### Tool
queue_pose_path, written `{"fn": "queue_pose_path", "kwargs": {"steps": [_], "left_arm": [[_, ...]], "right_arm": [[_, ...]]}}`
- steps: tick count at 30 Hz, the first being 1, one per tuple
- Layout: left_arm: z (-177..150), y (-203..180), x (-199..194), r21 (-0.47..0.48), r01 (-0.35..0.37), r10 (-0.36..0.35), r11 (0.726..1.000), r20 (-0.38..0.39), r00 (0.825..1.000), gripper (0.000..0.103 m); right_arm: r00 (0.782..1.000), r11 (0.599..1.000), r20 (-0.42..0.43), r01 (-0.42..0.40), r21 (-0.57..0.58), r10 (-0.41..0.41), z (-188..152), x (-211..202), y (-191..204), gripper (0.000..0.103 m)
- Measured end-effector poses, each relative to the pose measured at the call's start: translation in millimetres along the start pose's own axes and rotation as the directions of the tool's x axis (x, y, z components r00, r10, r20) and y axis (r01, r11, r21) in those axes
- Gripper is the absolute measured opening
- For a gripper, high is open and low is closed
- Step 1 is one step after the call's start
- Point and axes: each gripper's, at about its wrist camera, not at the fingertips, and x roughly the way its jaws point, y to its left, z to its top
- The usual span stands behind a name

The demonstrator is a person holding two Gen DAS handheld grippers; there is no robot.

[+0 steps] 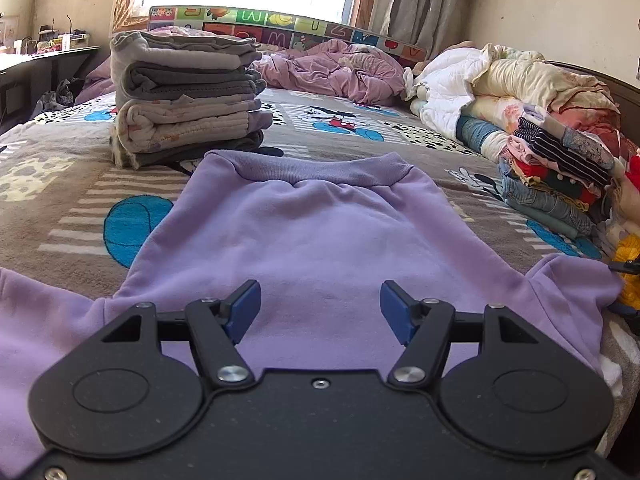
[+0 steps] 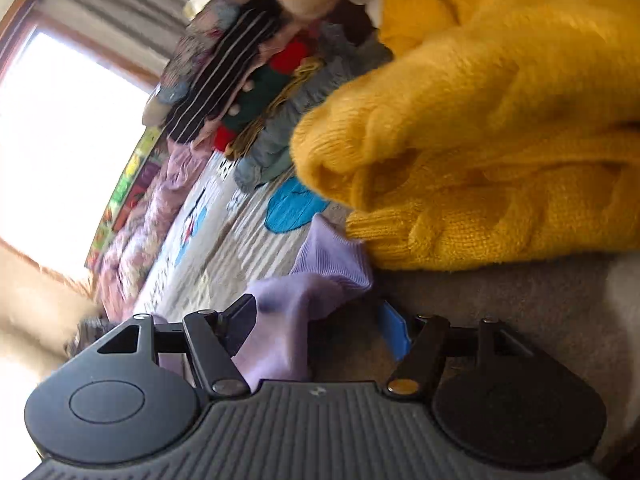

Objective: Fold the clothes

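A lilac sweatshirt (image 1: 316,232) lies flat on the bed, hem toward the window, sleeves spread to both sides. My left gripper (image 1: 320,310) is open and empty, hovering low over the sweatshirt's near middle. In the tilted, blurred right wrist view, my right gripper (image 2: 320,330) is open, with the sweatshirt's sleeve and ribbed cuff (image 2: 316,280) lying between its fingers. The pads are not closed on the sleeve. A yellow knitted sweater (image 2: 500,128) lies just beyond the cuff.
A stack of folded grey and cream clothes (image 1: 184,96) stands at the back left. A pile of mixed clothes (image 1: 560,168) and quilts (image 1: 500,80) lines the right side. A rumpled purple duvet (image 1: 340,68) lies by the headboard. The bedspread (image 1: 60,184) is patterned.
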Motion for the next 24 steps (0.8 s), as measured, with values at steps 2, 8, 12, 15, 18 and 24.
{"fn": "queue_pose_path", "kwargs": {"steps": [2, 8, 12, 15, 18, 24], "left_arm": [[-1, 3, 0, 0.004, -0.005, 0.005, 1.000, -0.003, 1.000, 0.065], [-2, 13, 0, -0.005, -0.013, 0.013, 1.000, -0.013, 1.000, 0.065], [-3, 16, -3, 0.008, -0.008, 0.008, 1.000, -0.014, 1.000, 0.067], [-5, 17, -2, 0.018, -0.007, 0.008, 1.000, -0.027, 1.000, 0.067], [-6, 16, -4, 0.029, -0.011, 0.012, 1.000, -0.023, 1.000, 0.067], [-4, 14, -6, 0.036, -0.009, 0.010, 0.999, -0.012, 1.000, 0.068]], "right_arm": [[1.000, 0.998, 0.023, -0.014, 0.061, 0.013, 2, 6, -3, 0.066], [0.998, 0.989, 0.062, -0.015, -0.144, 0.024, 11, 23, 24, 0.024], [0.968, 0.812, 0.244, 0.099, -0.575, 0.054, 6, 4, 77, 0.023], [0.971, 0.736, 0.222, 0.216, -0.641, -0.092, 24, 34, 72, 0.019], [0.964, 0.686, 0.224, 0.261, -0.679, -0.145, 26, 42, 63, 0.013], [0.945, 0.665, 0.302, 0.307, -0.681, -0.128, 15, 19, 69, 0.033]]}}
